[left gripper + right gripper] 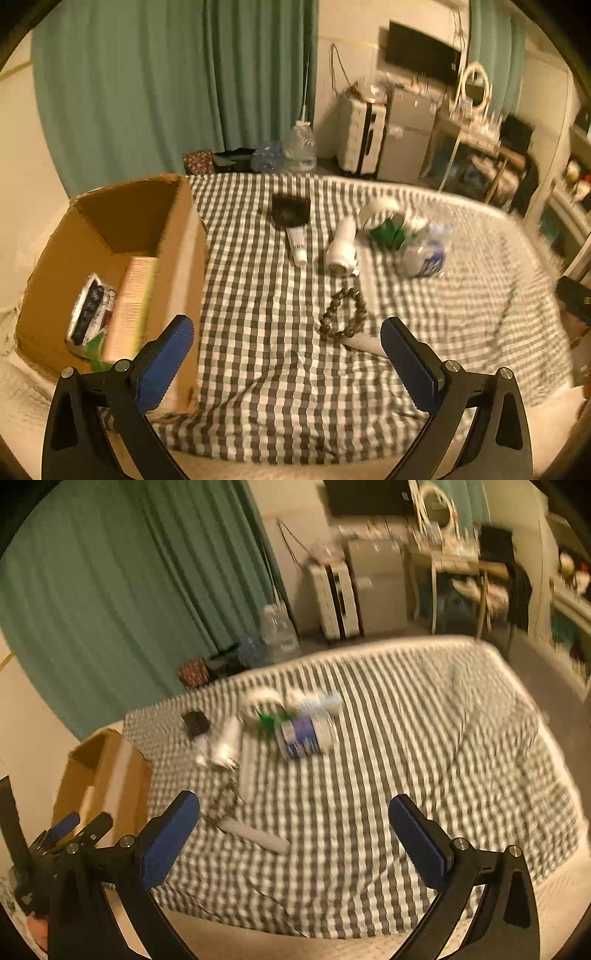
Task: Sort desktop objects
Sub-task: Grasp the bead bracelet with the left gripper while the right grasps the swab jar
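An open cardboard box [177,258] stands at the left of the checked cloth [266,369], with a pale book [129,306] and a packet [88,314] inside. On the cloth lie a black brush [290,214], a white tube [298,245], a white cylinder [341,247], a blue-labelled bottle [424,256], a bead bracelet [343,314] and a white stick [364,343]. My left gripper [288,328] is open beside the box, holding nothing. My right gripper [295,805] is open over the cloth, right of the stick [255,836], with the bottle [303,736] farther off. The right wrist view is blurred.
A white tape roll [376,214] and a green item [386,232] lie by the bottle. Beyond the far edge are a green curtain [147,92], water jugs [299,147], white and grey appliances [388,140] and a cluttered desk [476,129]. The cloth's right half is bare.
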